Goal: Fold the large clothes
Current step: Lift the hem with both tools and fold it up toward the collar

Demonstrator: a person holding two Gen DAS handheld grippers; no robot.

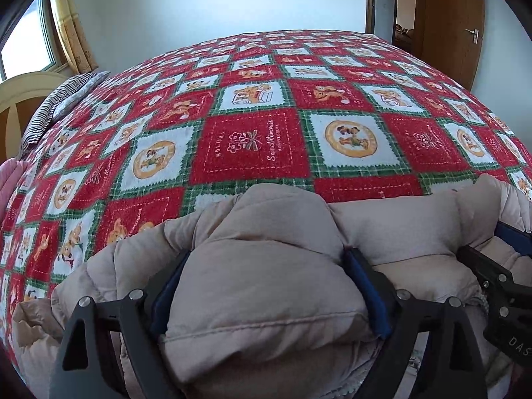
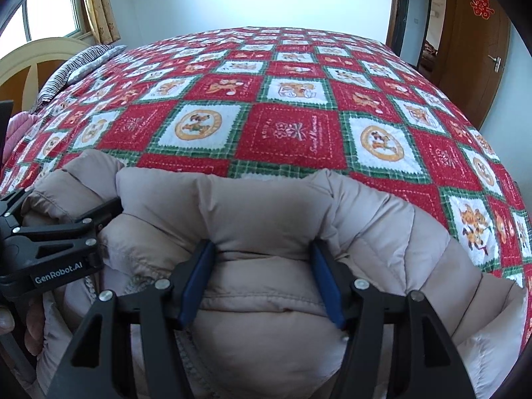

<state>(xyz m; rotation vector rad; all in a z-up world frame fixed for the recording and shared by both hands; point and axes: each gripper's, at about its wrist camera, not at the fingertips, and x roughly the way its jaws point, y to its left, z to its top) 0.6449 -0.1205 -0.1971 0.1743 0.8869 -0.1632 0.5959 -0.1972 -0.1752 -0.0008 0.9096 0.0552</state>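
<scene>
A beige padded down jacket (image 1: 266, 249) lies bunched at the near edge of the bed. My left gripper (image 1: 266, 259) is shut on a thick fold of the jacket, with the blue pads pressing into it on both sides. My right gripper (image 2: 262, 252) is shut on another thick fold of the same jacket (image 2: 266, 212). The two grippers sit side by side: the right one shows at the right edge of the left wrist view (image 1: 498, 276), and the left one shows at the left edge of the right wrist view (image 2: 60, 229).
The bed is covered by a red, green and white checked blanket (image 1: 252, 139) with cartoon prints. A striped pillow (image 1: 60, 99) and a cream headboard (image 1: 23, 89) are at the far left. A wooden door (image 2: 478, 43) stands open at the far right. A pink cloth (image 2: 16, 126) lies at the left edge.
</scene>
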